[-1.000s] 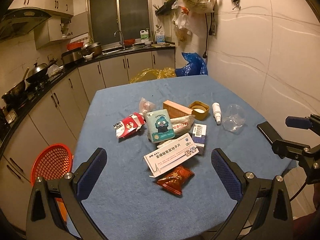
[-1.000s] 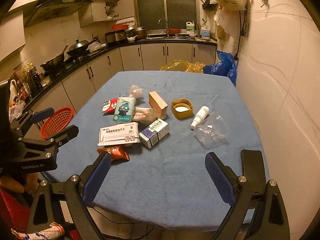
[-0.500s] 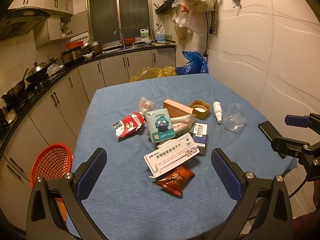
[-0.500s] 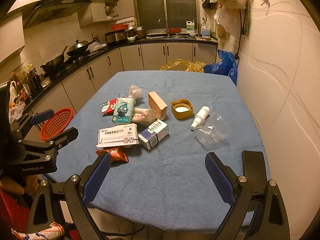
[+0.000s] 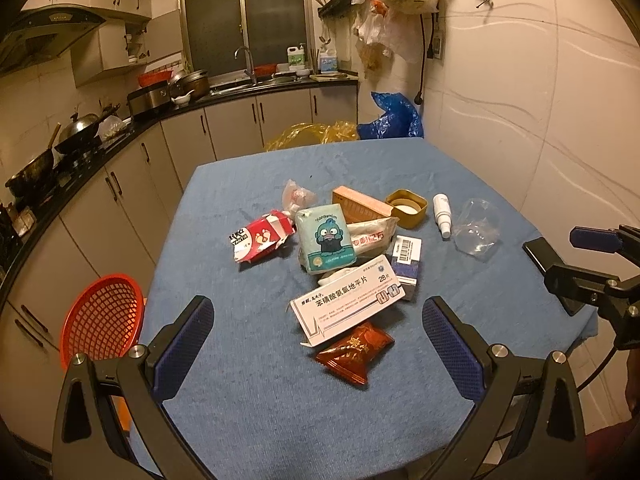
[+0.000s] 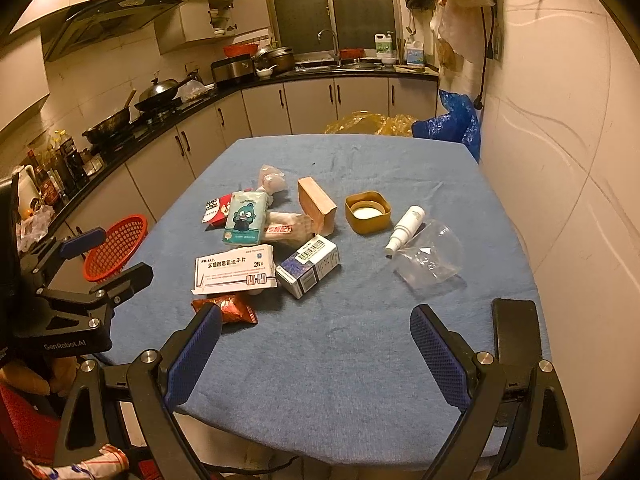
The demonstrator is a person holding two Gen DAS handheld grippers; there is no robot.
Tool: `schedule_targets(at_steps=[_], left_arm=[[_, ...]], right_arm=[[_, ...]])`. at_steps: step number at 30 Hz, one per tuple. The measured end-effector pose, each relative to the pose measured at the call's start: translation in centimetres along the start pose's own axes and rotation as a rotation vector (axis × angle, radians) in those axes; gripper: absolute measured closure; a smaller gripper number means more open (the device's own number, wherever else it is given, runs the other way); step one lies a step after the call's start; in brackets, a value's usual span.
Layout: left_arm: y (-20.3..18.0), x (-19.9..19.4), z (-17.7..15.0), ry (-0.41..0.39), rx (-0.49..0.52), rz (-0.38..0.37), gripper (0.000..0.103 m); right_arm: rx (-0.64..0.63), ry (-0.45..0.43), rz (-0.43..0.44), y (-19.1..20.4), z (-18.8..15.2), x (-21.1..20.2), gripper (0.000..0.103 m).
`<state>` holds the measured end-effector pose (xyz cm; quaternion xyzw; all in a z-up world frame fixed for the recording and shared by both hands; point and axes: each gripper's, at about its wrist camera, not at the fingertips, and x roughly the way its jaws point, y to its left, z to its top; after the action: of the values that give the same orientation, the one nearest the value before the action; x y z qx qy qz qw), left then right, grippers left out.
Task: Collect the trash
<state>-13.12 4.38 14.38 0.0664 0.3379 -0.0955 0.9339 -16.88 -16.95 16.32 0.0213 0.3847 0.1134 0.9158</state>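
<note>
Left gripper (image 5: 318, 338) spread wide, empty, above red snack packet (image 5: 354, 351) | right gripper (image 6: 316, 340) spread wide, empty | trash piled mid-worktop (image 6: 360, 360) | red basket (image 5: 102, 320) beside worktop

The table (image 5: 248, 412) had a blue cloth. The basket (image 5: 102, 322) was red with a net pattern. One packet (image 5: 327, 238) was pale green with a cartoon face. The fingers (image 6: 438, 354) were blue.

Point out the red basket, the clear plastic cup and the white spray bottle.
red basket (image 5: 105, 316), left wrist view, on its mesh inside.
clear plastic cup (image 6: 432, 258), right wrist view, on its side wall.
white spray bottle (image 6: 406, 224), right wrist view, on its body.
</note>
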Motion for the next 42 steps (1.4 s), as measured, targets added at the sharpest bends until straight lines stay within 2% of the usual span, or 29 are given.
schedule_targets(at_steps=[14,23,29,35,39,42], left_arm=[[-0.3,1.5,0.2,0.046,-0.017,0.021,0.0],[0.3,6.5,-3.3,0.209,-0.032,-0.059,0.0],[-0.3,9.7,-4.9,0.269,-0.047,-0.098,0.0],[-2.3,12.6,-4.6,0.272,0.043,-0.017,0.0],[-3.2,14.1,-4.4,0.283,0.068,-0.003,0.0],[-3.6,14.4,-4.2,0.294,0.069,-0.009,0.016]], right_arm=[[0.021,0.018,0.032,-1.8,1.0,1.4,0.006],[0.02,0.044,0.033,-3.6,1.7,2.3,0.006],[0.04,0.062,0.031,-5.3,1.8,2.7,0.006],[0.052,0.076,0.014,-7.3,1.9,3.0,0.006],[0.081,0.077,-0.009,-9.8,2.4,3.2,0.006],[0.105,0.079,-0.011,-11.7,3.2,3.8,0.006]])
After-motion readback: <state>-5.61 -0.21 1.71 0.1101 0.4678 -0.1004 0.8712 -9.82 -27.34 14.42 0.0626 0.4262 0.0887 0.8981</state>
